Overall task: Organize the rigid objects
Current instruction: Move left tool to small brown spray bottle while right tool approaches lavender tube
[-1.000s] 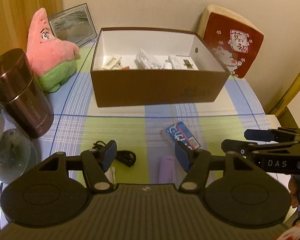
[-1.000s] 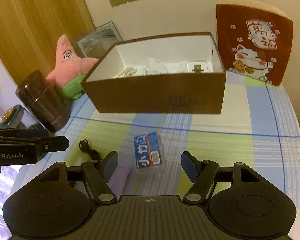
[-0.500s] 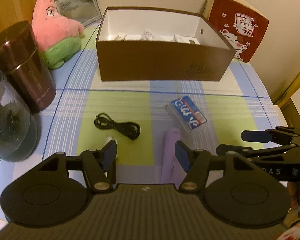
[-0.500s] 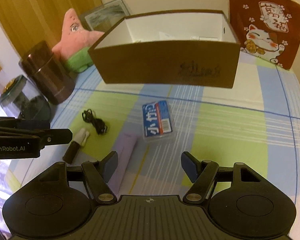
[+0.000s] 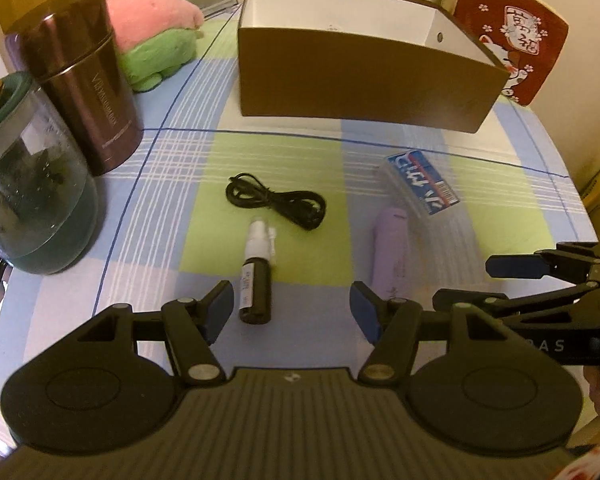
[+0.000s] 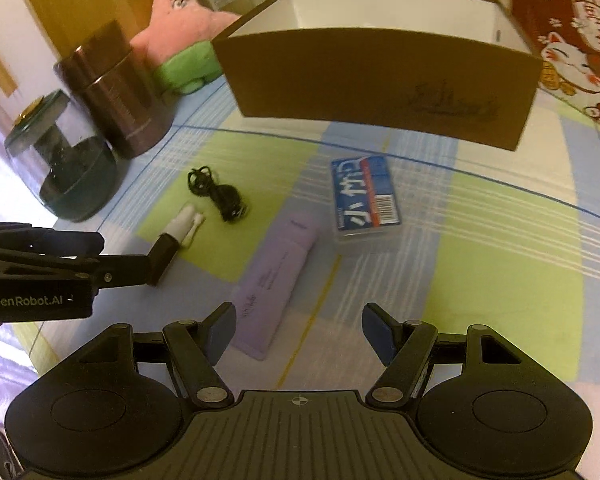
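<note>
On the checked cloth lie a black spray bottle with a white cap (image 5: pixel 256 276) (image 6: pixel 176 236), a coiled black cable (image 5: pixel 276 200) (image 6: pixel 216 196), a lilac case (image 5: pixel 390 256) (image 6: pixel 276 280) and a clear card box with a blue label (image 5: pixel 422 184) (image 6: pixel 364 196). Behind them stands an open brown cardboard box (image 5: pixel 360 76) (image 6: pixel 380 80); its contents are hidden by the front wall. My left gripper (image 5: pixel 290 306) (image 6: pixel 122 254) hangs open just short of the bottle. My right gripper (image 6: pixel 299 328) (image 5: pixel 470 283) is open over the near end of the lilac case, empty.
At the left stand a brown metal canister (image 5: pixel 80 92) and a glass jar with a green lid (image 5: pixel 32 200). A pink plush star (image 5: pixel 152 20) and a red cat cushion (image 5: pixel 516 32) flank the box. The table edge runs close on the right.
Both grippers have sunk toward the table and tipped further down. The spray bottle has come into the left wrist view, and the box's contents have dropped behind its front wall. Jaws are unchanged.
</note>
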